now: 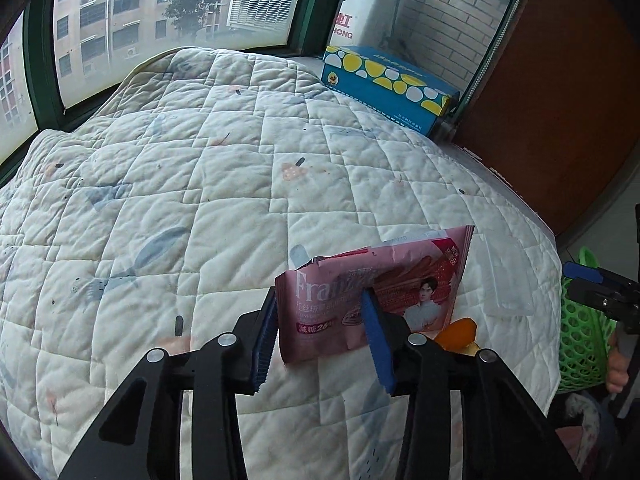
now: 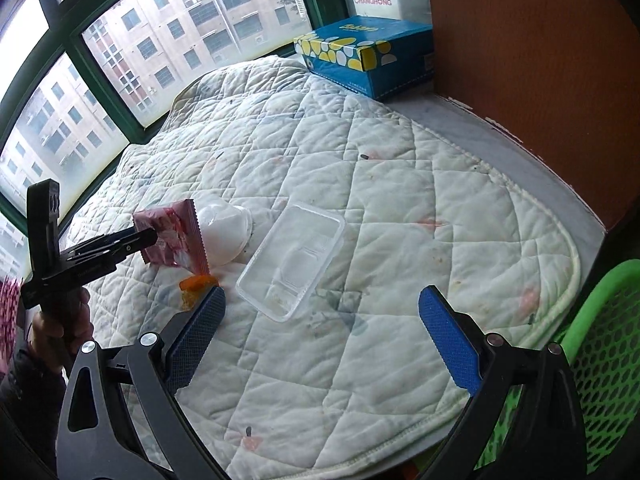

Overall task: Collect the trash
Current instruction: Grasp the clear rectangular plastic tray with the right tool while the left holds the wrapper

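Note:
My left gripper [image 1: 322, 300] has its blue pads on either side of a pink snack wrapper [image 1: 416, 276] and holds it raised off the quilt; the right wrist view shows the wrapper [image 2: 172, 236] lifted at the left gripper's tip [image 2: 146, 236]. My right gripper [image 2: 320, 308] is open and empty above the quilt's front edge. A clear plastic tray [image 2: 294, 260] lies just beyond it. A white crumpled cup-like piece [image 2: 224, 232] and an orange scrap [image 2: 196, 284] lie to the tray's left. The orange scrap also shows in the left wrist view [image 1: 456, 332].
A white quilted pad [image 2: 400, 208] covers the window seat. A blue tissue box with yellow spots [image 2: 368, 56] stands at the back by the window. A brown board [image 2: 532, 60] walls the right side. A green mesh basket [image 2: 600, 364] sits at the front right, below the seat edge.

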Action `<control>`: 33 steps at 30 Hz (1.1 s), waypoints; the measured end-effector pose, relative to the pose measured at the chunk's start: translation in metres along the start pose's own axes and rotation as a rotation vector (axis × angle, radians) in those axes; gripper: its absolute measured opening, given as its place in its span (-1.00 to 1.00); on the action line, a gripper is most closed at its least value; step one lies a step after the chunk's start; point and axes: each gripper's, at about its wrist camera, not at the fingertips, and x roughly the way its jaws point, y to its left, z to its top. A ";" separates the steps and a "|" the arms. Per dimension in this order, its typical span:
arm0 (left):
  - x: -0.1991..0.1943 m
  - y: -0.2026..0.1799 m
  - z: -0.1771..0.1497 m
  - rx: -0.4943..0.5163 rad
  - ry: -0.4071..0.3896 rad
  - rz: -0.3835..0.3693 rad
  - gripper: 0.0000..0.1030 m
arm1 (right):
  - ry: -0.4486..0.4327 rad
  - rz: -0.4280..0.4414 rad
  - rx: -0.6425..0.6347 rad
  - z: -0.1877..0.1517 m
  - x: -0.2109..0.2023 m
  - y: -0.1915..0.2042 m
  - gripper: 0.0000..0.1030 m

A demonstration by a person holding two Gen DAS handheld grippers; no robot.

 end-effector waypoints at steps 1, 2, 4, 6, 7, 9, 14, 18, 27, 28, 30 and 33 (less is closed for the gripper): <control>-0.001 0.000 -0.001 0.002 0.003 -0.002 -0.44 | 0.005 0.004 0.006 0.003 0.006 0.002 0.86; -0.002 0.000 -0.002 0.003 0.006 -0.003 -0.55 | 0.011 0.004 0.010 0.006 0.011 0.003 0.86; -0.005 0.000 -0.004 -0.001 0.003 -0.001 -0.61 | 0.026 -0.004 0.011 0.010 0.022 0.008 0.80; -0.010 0.000 -0.006 -0.006 0.000 -0.006 -0.76 | 0.040 -0.006 0.015 0.015 0.032 0.012 0.76; -0.012 0.000 -0.007 -0.010 -0.002 -0.009 -0.77 | 0.046 -0.007 0.019 0.016 0.037 0.014 0.74; -0.018 -0.002 -0.009 -0.008 -0.008 -0.009 -0.81 | 0.053 -0.016 0.028 0.018 0.045 0.017 0.69; -0.037 -0.007 -0.014 0.002 -0.029 0.006 -0.86 | 0.088 -0.054 0.055 0.021 0.063 0.020 0.52; -0.054 -0.006 -0.015 -0.018 -0.055 0.010 -0.86 | 0.100 -0.067 0.060 0.018 0.068 0.019 0.29; -0.082 -0.015 -0.019 -0.034 -0.105 -0.002 -0.86 | 0.050 -0.039 0.029 0.009 0.036 0.021 0.16; -0.085 -0.017 -0.020 -0.035 -0.108 -0.005 -0.86 | 0.043 -0.037 0.026 0.008 0.031 0.021 0.16; -0.089 -0.023 -0.022 -0.033 -0.116 -0.014 -0.86 | 0.026 -0.035 0.023 0.004 0.019 0.020 0.16; -0.095 -0.035 -0.024 -0.021 -0.126 -0.024 -0.86 | 0.000 -0.024 0.031 0.000 0.001 0.017 0.16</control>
